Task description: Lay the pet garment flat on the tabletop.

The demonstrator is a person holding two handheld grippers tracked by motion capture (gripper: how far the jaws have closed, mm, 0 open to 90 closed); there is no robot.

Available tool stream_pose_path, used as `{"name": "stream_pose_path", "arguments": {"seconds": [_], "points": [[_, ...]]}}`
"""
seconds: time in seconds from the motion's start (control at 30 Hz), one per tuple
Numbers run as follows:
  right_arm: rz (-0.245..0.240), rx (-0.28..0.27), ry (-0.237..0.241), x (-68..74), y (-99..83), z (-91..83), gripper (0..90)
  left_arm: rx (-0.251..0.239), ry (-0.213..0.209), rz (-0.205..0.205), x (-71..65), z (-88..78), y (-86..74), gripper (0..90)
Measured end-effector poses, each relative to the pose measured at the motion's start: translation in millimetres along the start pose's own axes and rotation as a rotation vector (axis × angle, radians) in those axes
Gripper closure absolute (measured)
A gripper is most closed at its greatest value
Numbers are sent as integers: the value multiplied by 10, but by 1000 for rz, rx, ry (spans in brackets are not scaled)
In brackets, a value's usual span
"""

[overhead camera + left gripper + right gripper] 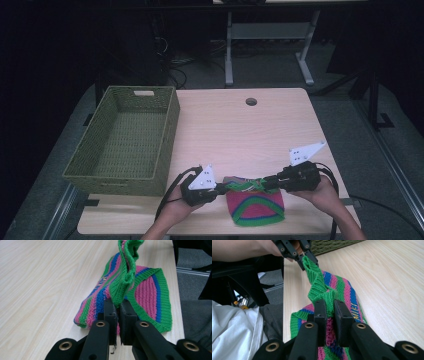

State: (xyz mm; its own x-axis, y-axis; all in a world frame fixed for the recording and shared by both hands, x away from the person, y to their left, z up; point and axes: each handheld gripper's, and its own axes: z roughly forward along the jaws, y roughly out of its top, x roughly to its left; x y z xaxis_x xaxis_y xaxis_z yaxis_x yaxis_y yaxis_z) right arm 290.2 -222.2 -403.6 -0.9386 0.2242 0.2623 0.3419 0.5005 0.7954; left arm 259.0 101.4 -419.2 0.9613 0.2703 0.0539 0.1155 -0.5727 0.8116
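Note:
A knitted striped hat [256, 206] in green, pink and blue lies at the table's near edge. Its green ribbed rim [125, 277] is lifted and stretched between both grippers. My left gripper [221, 187] is shut on the rim's left end, its jaws pinching the green knit [118, 303]. My right gripper [264, 183] is shut on the rim's other end [329, 298]. In the right gripper view the left gripper [308, 258] shows farther off, clamped on the same green band. The rest of the hat [347, 292] rests on the wood.
An olive woven basket [127, 140] stands on the table's left side, nothing visible in it. A round cable hole [251, 101] sits near the far edge. The table's front edge runs just below the hat. A desk frame [270, 35] stands beyond.

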Motion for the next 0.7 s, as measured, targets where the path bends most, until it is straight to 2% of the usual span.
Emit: {"name": "stream_pose_path", "arguments": {"seconds": [0.37, 0.7], "points": [[-15, -6, 12, 16, 103, 39, 811, 4, 27, -12, 157, -103, 62, 860], [-27, -10, 14, 22, 186, 34, 810, 23, 47, -4, 326, -112, 190, 860]]}}
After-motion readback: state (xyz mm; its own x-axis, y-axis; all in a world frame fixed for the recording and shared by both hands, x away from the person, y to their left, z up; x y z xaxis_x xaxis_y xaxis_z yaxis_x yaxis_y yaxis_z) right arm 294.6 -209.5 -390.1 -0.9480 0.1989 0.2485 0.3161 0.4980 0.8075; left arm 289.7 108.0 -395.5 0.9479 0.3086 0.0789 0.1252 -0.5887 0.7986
